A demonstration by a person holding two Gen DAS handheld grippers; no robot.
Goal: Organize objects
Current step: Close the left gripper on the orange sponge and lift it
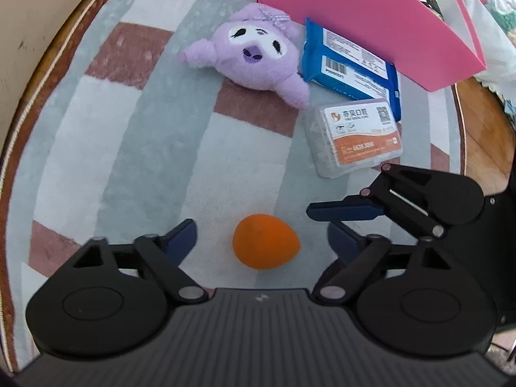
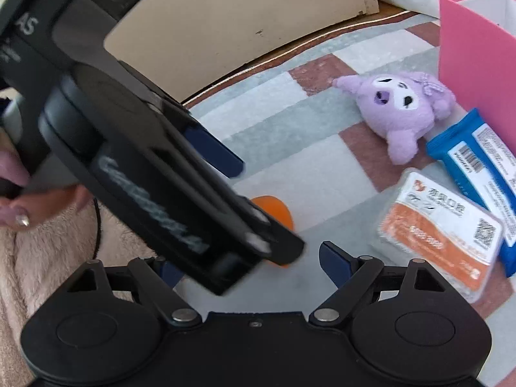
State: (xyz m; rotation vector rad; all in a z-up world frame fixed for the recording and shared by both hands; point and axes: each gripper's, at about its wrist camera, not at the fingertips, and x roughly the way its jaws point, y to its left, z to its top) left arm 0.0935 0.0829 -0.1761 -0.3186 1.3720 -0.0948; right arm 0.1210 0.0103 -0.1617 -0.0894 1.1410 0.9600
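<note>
The step in hand looks like the first pick: the left gripper [image 1: 261, 242] hangs over an orange sponge [image 1: 265, 241] that lies on the checked rug [image 1: 129, 148], low in the centre of the left wrist view. Its jaws stand apart on either side of the sponge and the blue pads do not touch it — released, grasping nothing.

The right gripper [image 2: 248, 259] is also spread and empty. In the left view it enters from the right edge, just beside the sponge and near a clear plastic box [image 1: 356, 137] with an orange label. Beyond that box lie a blue packet [image 1: 348, 64] and a purple plush toy [image 1: 254, 51], and at the upper right stands a pink box [image 1: 371, 19], against which the packet rests. The pink box is probably where the loose things are meant to go, though that is a guess.

The next move calls for the left jaws to sink a little and close squarely on the sponge; it is egg-shaped and soft, so an off-centre pinch could squeeze it out sideways. The right gripper is close enough to get in the way.

In the right wrist view the left tool covers most of the sponge and the right gripper's left finger — only an orange sliver shows. The pink box's inside is hardly visible, and both frames are blurred at the edges.
</note>
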